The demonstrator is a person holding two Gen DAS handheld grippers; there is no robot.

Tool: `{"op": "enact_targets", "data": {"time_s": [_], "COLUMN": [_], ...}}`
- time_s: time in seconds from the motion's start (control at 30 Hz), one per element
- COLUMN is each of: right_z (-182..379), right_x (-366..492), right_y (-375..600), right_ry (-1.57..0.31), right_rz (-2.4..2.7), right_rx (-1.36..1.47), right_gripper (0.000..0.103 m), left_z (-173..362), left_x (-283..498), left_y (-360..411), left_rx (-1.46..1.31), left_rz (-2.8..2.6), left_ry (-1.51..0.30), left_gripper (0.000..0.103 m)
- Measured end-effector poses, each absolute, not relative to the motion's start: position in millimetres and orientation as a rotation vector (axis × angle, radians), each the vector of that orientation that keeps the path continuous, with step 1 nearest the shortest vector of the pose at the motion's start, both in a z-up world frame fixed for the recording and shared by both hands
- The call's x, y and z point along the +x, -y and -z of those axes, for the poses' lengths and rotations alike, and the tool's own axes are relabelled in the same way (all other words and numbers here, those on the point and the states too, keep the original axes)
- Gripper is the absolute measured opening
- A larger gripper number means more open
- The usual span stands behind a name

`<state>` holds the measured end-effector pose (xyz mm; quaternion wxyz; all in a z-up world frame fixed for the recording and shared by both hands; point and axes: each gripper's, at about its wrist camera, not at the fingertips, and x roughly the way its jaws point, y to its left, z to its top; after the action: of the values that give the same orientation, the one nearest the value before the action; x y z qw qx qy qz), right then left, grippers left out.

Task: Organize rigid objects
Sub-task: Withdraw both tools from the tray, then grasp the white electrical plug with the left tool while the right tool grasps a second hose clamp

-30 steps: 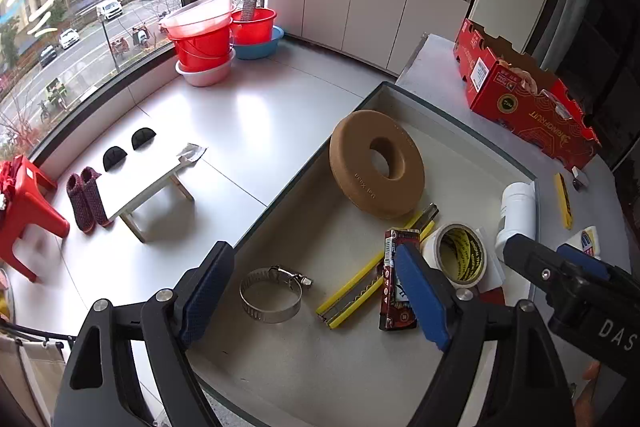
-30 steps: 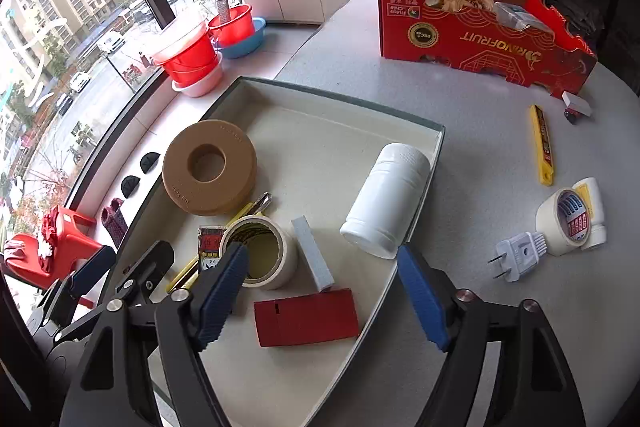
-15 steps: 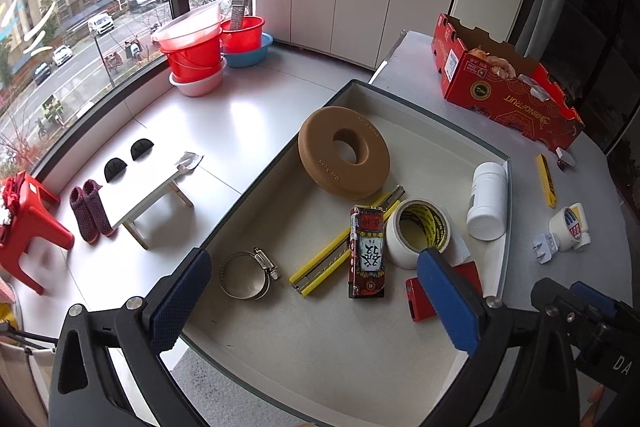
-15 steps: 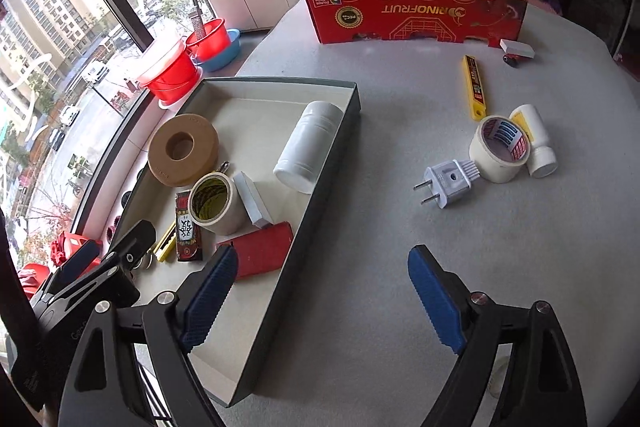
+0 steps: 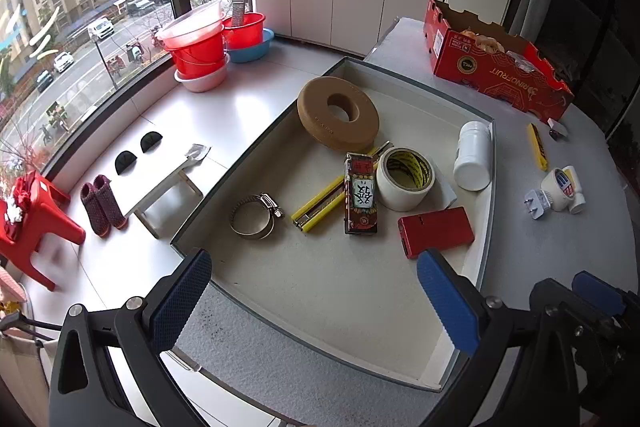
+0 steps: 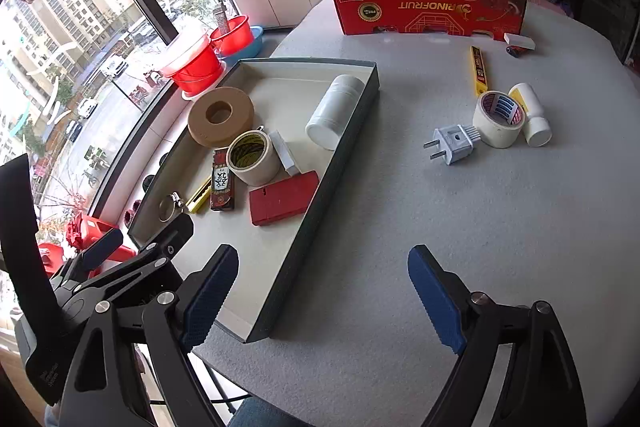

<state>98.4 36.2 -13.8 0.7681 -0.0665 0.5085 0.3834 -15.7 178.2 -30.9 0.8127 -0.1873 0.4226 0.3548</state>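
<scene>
Blue-padded jaws of the left gripper [image 5: 316, 297] stand wide apart with nothing between them, hanging over the near end of the shallow grey-walled tray [image 5: 486, 227] with its cream floor. The right gripper [image 6: 322, 297] is likewise spread and empty, its left finger above the tray's near corner and its right finger over the bare grey tabletop [image 6: 460, 227].

Just ahead of the left gripper lies a flat red rectangular case [image 5: 436, 231] toward its right finger, and a steel hose clamp [image 5: 254, 217] toward its left. Between them, a little farther, rest a pair of yellow utility knives [image 5: 320, 203] and a narrow red-and-black printed box [image 5: 361, 195], side by side. Beyond these sits a roll of cream masking tape [image 5: 405, 179] touching a pale grey block [image 5: 446, 189], with a white plastic bottle [image 5: 473, 155] lying on its side against the tray's right wall. Farthest in the tray is a thick tan ring-shaped disc [image 5: 338, 113].

Ahead and to the right of the right gripper, out on the tabletop, a white two-pin plug [image 6: 452, 143] lies touching a second cream tape roll [image 6: 499, 119], which touches a small white bottle with a yellow label [image 6: 530, 115]. Past them lies a yellow-and-black knife [image 6: 478, 71], then a small white block [image 6: 519, 42], and farthest away an open red cardboard fruit box [image 6: 430, 13].
</scene>
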Motion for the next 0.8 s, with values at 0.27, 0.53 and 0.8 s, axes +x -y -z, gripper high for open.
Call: {"op": "enact_targets", "data": {"time_s": [0.27, 0.53, 0.8], "right_z": [8.6, 36.1, 68.7], "right_x": [75.7, 78.0, 103.8], "right_y": [-27.8, 31.9, 127.7], "right_ry": [-1.056, -1.150, -1.145], "right_rz": [-0.865, -0.821, -0.561], "right_rx": [-0.171, -0.091, -0.023], "right_gripper": [0.088, 0.088, 0.088], "left_z": [28.8, 25.6, 19.7], "left_x": [-29.8, -16.1, 47.3], "left_y": [-168.2, -131.6, -62.2], "left_rx": [-0.390, -0.329, -0.216], "left_rz": [-0.763, -0.663, -0.463], "left_ry": [-0.913, -0.942, -0.967], "left_gripper": [0.103, 0.103, 0.103]}}
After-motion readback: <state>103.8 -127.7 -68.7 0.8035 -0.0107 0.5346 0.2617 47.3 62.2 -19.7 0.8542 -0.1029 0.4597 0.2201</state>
